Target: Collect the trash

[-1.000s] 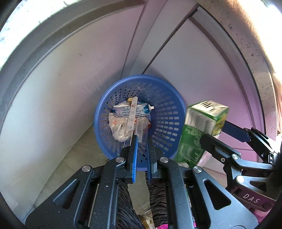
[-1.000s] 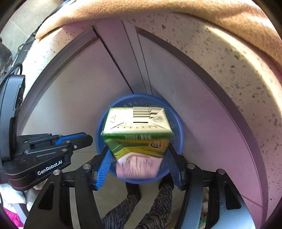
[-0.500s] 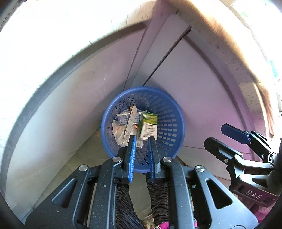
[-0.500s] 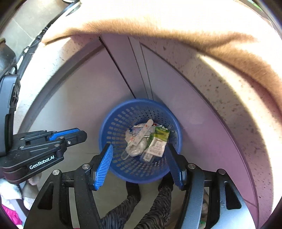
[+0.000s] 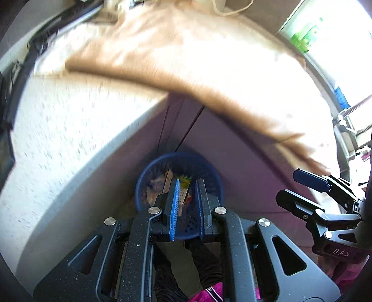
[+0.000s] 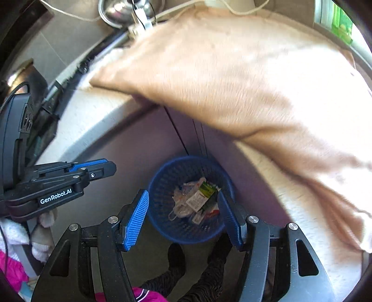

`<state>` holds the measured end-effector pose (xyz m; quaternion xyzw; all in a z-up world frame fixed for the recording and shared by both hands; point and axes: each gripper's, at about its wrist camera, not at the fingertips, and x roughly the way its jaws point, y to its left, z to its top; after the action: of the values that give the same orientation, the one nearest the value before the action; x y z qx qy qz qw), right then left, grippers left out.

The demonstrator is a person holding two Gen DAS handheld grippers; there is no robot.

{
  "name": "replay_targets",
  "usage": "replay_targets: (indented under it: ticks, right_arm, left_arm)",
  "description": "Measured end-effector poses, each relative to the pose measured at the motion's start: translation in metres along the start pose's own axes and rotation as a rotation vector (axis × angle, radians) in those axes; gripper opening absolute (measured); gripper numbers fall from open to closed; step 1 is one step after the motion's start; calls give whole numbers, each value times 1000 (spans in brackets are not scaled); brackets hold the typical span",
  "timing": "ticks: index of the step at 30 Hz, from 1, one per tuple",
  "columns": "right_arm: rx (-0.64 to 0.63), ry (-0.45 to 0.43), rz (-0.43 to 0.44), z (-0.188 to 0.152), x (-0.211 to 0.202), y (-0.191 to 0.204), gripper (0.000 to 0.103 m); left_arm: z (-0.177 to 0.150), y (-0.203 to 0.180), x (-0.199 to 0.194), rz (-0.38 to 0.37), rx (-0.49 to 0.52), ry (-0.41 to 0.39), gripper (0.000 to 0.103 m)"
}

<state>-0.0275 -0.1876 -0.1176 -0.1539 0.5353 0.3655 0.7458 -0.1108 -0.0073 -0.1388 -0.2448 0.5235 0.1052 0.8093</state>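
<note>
In the right wrist view the right gripper (image 6: 183, 213) is nearest, its two blue-padded fingers (image 6: 136, 220) spread wide with nothing between them. Below them on the floor sits the blue basket (image 6: 160, 185), and through the gap the trash shows plainly: a green and white carton (image 6: 201, 195) lying on its side among crumpled white wrappers (image 6: 180, 206). The fingers touch none of it; they hang above the basket rim.

In the left wrist view the left gripper (image 5: 187, 204) has its fingers (image 5: 174, 206) close together, a narrow gap left between the pads, and nothing gripped in it. The same basket (image 5: 144, 185) lies beyond them, but here the fingers cover most of the contents and the picture is blurred, so only slivers of yellow-green packaging and a pale strip show.

Each view catches the other gripper from the side: the left one (image 6: 102, 168) at the left edge of the right view, marked GenRobot.AI, and the right one (image 5: 295, 188) at the right edge of the left view, its fingers apart.

Behind the basket stand purple-grey cabinet doors (image 6: 144, 141). Above them runs the speckled desk (image 5: 69, 130), draped with a tan cloth (image 6: 232, 76). Only the right view shows a shiny metal vessel (image 6: 116, 10) at the far back.
</note>
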Motion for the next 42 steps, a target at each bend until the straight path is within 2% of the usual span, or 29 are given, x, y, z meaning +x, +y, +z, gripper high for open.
replay_targets:
  ticks: [4,8,14,15,17,18,20,25,26,30,35,39,42]
  right_arm:
    - [-3,-63,6,9,-27,-6,64]
    - [-4,-120,11,18,-46,-15,65]
    - [-13,-211,-3,31,-78,-18,70]
    - [-11,-228,-3,32,-84,-20,70]
    - [-7,-255,-3,35,-93,-23,71]
    - [-5,-270,-6,37,-97,-24,71]
    - [-2,-301,-7,39,-104,-28,71]
    - [8,-393,-17,41,-125,-39,72]
    - [14,-404,-17,42,-128,-41,77]
    - [51,-463,-3,44,-140,-51,81]
    - [75,-495,20,48,-146,-58,87]
    - [91,-526,28,50,-151,-62,88]
    - [94,-547,35,52,-154,-63,88]
  left_arm:
    - [13,-14,-25,-7,27,-66,12]
    - [25,-31,-49,-15,56,-132,20]
    - [39,-52,-76,-24,99,-207,22]
    - [41,-55,-78,-23,108,-219,24]
    - [45,-62,-84,-20,119,-245,41]
    - [48,-65,-88,-19,122,-260,46]
    - [51,-71,-97,-18,123,-292,64]
    - [61,-83,-112,-13,134,-350,77]
    - [63,-84,-115,-17,132,-358,80]
    - [69,-91,-124,-12,132,-389,81]
    - [74,-99,-131,0,137,-428,91]
    - [77,-105,-133,19,149,-439,91]
    - [79,-108,-134,12,143,-443,97]
